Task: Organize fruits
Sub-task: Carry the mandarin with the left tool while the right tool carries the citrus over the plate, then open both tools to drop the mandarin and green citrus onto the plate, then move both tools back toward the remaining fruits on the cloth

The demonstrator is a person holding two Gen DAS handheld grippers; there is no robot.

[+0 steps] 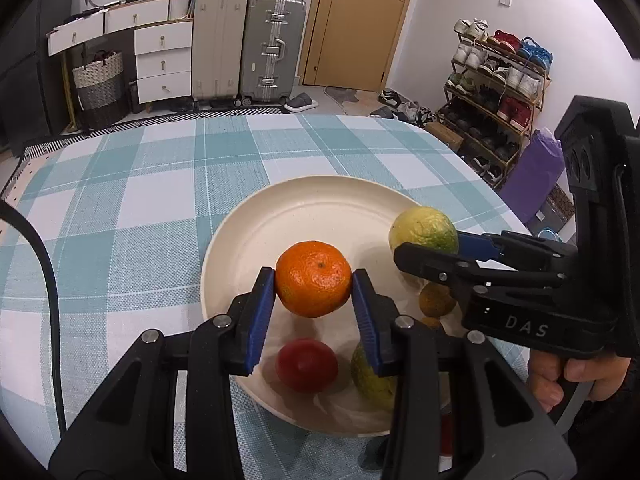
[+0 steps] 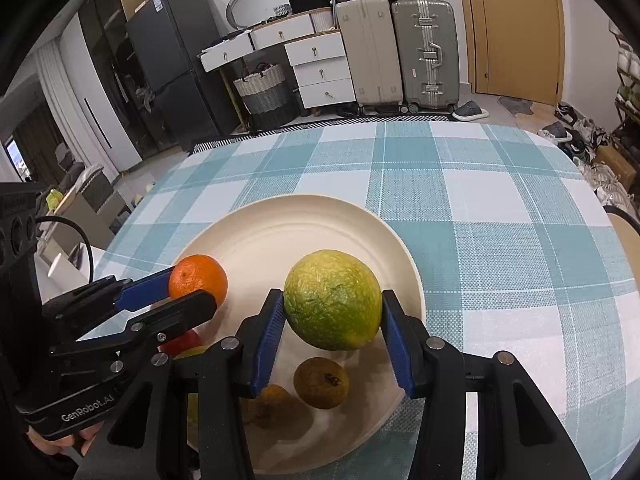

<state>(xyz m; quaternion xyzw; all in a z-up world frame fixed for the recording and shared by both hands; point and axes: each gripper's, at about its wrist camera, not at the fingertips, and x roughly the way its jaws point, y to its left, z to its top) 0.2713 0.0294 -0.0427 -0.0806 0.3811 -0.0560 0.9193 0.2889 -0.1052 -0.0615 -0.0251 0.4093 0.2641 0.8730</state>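
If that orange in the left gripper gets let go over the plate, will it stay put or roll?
The orange is round, so it would probably roll a little. The plate has a raised rim, which would likely stop it. The tomato lies just below it, so it may bump that. Its dimpled skin looks grippy against the left gripper.
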